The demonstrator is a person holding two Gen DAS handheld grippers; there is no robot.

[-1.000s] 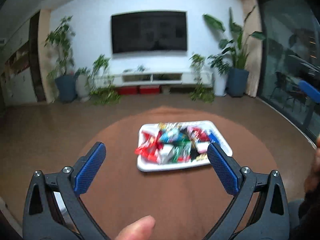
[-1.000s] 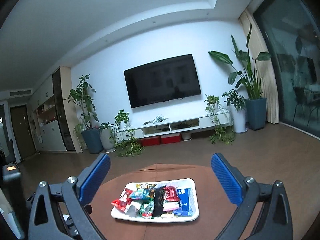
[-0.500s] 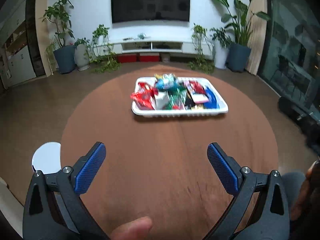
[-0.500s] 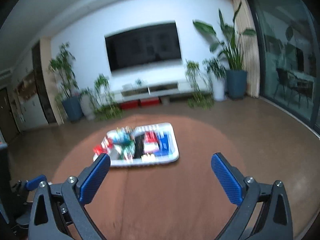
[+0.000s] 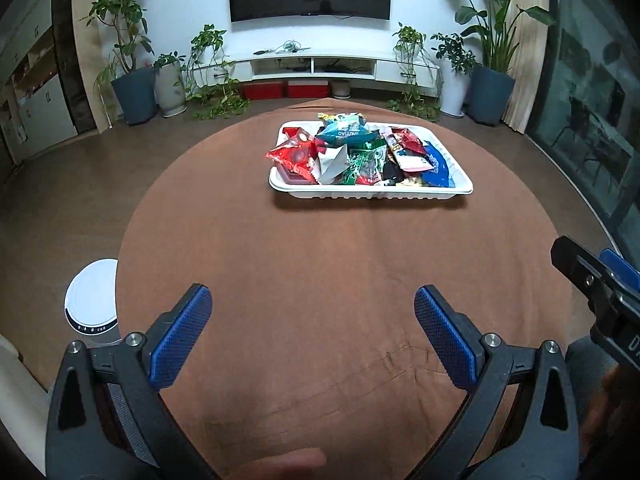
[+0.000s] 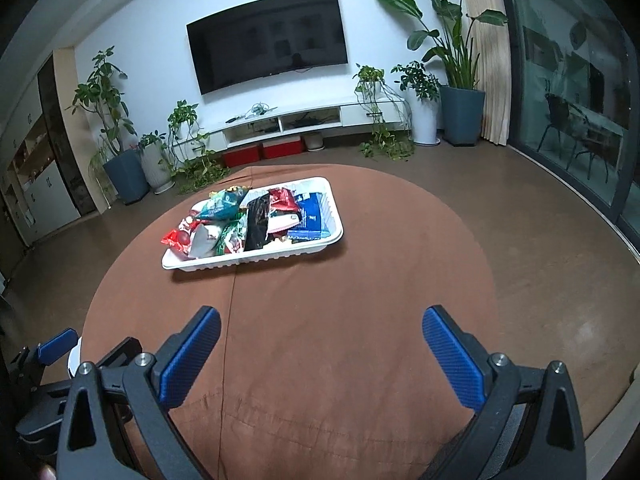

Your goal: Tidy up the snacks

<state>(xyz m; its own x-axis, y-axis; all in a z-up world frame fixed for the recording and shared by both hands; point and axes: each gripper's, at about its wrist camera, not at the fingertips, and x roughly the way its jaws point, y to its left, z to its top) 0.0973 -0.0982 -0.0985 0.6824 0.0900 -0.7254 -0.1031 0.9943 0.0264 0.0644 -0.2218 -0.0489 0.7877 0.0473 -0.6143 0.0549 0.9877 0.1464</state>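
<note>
White tray [image 5: 372, 193] sitting far across brown table [image 5: 320, 280], snacks [image 5: 360, 152] piled; you're holding both grippers, left gripper [image 5: 312, 320] and right gripper [image 6: 320, 340], released and empty. Reach right one for top teal packet [image 6: 222, 204].

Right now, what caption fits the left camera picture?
Open left gripper hovers over the brown round table, facing a white tray piled with snack packets.

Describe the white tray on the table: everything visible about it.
The tray is a shallow white rectangle with rounded corners, a rolled rim and ribbed walls; it looks like thin plastic or foam. It sits flat on the far half of the round brown table, its long side facing the left camera. Snack packets lie heaped in it, in red, teal, green, black, pink and blue, some overhanging the left rim. Neither claw touches it.
</note>
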